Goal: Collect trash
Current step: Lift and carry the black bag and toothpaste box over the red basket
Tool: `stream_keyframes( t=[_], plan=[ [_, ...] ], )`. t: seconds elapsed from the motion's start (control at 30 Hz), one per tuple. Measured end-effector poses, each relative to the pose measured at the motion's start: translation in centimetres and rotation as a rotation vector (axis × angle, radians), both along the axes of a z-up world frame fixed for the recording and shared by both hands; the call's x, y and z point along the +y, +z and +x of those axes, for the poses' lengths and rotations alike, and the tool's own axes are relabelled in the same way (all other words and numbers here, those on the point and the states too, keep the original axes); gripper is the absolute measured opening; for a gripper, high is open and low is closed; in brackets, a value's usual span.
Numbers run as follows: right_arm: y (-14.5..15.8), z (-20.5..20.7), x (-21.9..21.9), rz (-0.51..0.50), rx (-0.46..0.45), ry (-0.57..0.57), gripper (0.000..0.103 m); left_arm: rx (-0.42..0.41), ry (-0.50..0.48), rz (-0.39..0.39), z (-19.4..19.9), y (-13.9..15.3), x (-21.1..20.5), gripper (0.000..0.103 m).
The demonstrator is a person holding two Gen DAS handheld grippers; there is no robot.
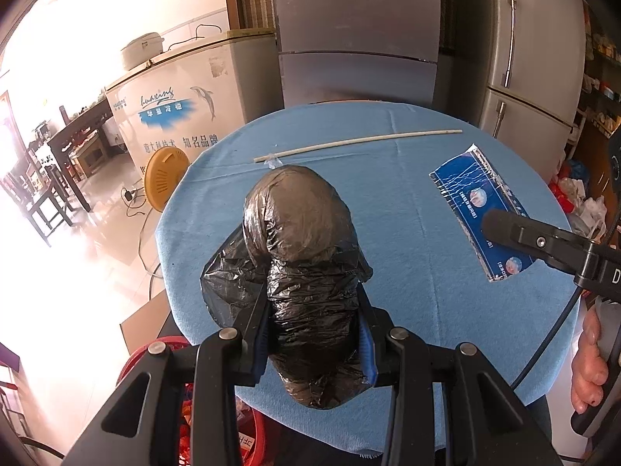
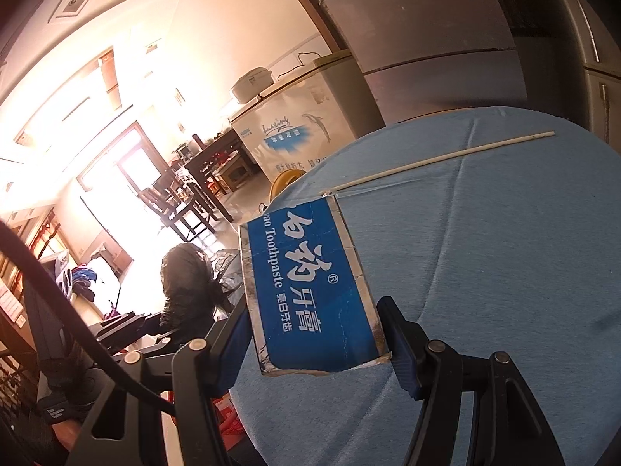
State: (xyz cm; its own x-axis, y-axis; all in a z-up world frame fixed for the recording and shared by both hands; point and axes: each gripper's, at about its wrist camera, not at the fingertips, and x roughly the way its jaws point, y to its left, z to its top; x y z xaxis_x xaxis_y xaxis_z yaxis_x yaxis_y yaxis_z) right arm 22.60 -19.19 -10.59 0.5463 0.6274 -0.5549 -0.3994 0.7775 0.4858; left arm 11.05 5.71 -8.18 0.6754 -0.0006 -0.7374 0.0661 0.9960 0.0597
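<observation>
Left gripper [image 1: 314, 334]: fingers clamped on a black trash bag [image 1: 300, 256], which bulges ahead of the fingertips over the blue table [image 1: 407, 240]. Right gripper [image 2: 320, 334]: fingers wide, straddling a toothpaste box [image 2: 310, 291], not visibly pressing it. Thin white stick [image 1: 359, 144] lies beyond both.

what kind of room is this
Probably a home kitchen and dining area: a tall fridge and a chest freezer stand behind the blue-covered round table, with dark wooden dining furniture farther back.
</observation>
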Motion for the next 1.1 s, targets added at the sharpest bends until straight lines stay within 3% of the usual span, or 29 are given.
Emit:
stream_keyframes(
  t=[1.1],
  plan=[
    [-0.9,1.5,7.1,-0.007,0.02,0.166,0.066,0.026,0.163,0.013,-3.1,-1.5,6.5,0.039]
  ],
)
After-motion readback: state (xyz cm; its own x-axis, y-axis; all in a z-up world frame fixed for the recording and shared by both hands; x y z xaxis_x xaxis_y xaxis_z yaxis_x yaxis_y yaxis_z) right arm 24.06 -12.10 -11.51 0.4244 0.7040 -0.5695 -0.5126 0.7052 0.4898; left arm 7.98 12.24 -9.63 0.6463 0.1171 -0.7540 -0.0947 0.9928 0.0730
